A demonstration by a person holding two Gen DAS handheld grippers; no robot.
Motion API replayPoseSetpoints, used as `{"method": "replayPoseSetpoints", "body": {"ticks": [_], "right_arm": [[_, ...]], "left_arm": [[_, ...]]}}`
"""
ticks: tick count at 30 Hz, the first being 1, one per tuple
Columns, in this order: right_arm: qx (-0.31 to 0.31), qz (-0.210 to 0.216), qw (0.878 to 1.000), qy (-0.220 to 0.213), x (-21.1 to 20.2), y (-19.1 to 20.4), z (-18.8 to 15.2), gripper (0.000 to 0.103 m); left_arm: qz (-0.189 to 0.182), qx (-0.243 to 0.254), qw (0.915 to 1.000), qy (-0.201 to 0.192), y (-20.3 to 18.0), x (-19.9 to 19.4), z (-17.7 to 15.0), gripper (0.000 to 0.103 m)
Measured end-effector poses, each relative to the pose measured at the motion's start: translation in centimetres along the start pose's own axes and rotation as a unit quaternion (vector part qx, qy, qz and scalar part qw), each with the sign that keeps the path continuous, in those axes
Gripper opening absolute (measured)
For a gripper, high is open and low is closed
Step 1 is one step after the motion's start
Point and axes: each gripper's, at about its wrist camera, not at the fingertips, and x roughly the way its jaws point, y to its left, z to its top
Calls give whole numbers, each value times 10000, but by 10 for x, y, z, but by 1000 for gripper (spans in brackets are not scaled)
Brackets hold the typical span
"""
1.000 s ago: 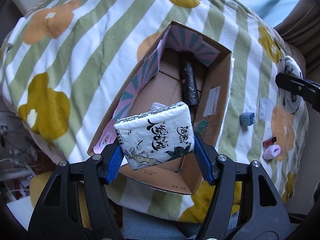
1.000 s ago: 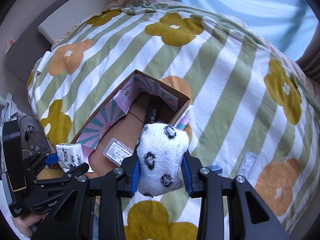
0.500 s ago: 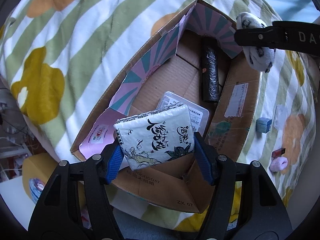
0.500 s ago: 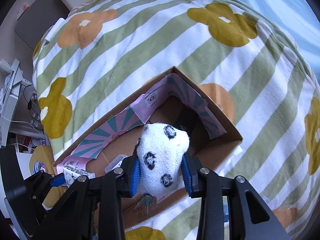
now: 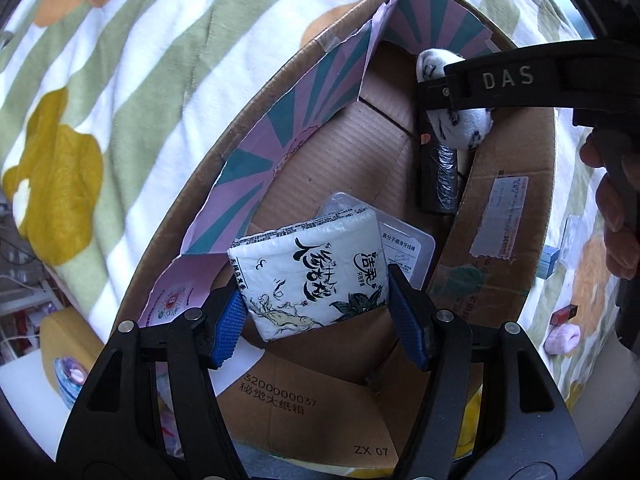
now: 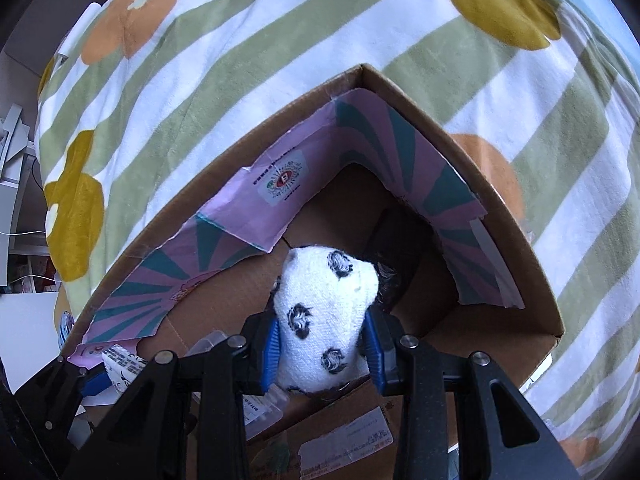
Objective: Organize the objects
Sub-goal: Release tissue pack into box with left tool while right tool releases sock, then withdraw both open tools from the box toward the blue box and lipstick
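The left gripper (image 5: 316, 312), low in the centre of its view, is clenched on a white tissue pack (image 5: 310, 276), held over the near end of the cardboard box (image 5: 516, 216), probably to drop it inside. In the right view, the right gripper (image 6: 322, 352) grasps a spotted plush toy (image 6: 324, 316) at lower centre, above the box floor beside a dark roll (image 6: 396, 248).

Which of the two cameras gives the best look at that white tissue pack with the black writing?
The left wrist view: the tissue pack fills its centre, printed face showing, clamped in the left tool over the cardboard box. The right wrist view catches only a sliver of it at the lower left, behind the spotted plush in the right tool.
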Motion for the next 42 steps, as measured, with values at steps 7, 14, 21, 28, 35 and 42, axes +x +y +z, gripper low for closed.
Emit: {"method": "replayPoseSetpoints", "body": {"ticks": [7,14,21,28,35,42], "right_arm": [[64,100,9999,31,2,-2,1,33],[182,195,9996,89,2,0,4,78],[256,191,9991,-293,-3,-1,-4,103],[117,67,9996,-238,-15,5,-14,103],[261,100,9991,-331,-47,3,-30,103],[352,57,9985,-425,-82,7,-53,103]], "left_arm": [[138,121,9998,2,-6,2,3,62],[240,-4,9996,-146,-9,0,0,103],[202,42,9997,-115,-19,3,-2,103],[147,72,9998,-66,-26,4,-6,103],[98,46,9998,-160,-37,-14,-15,103],[91,283,9987,-409,-30,-63,-27,103]]}}
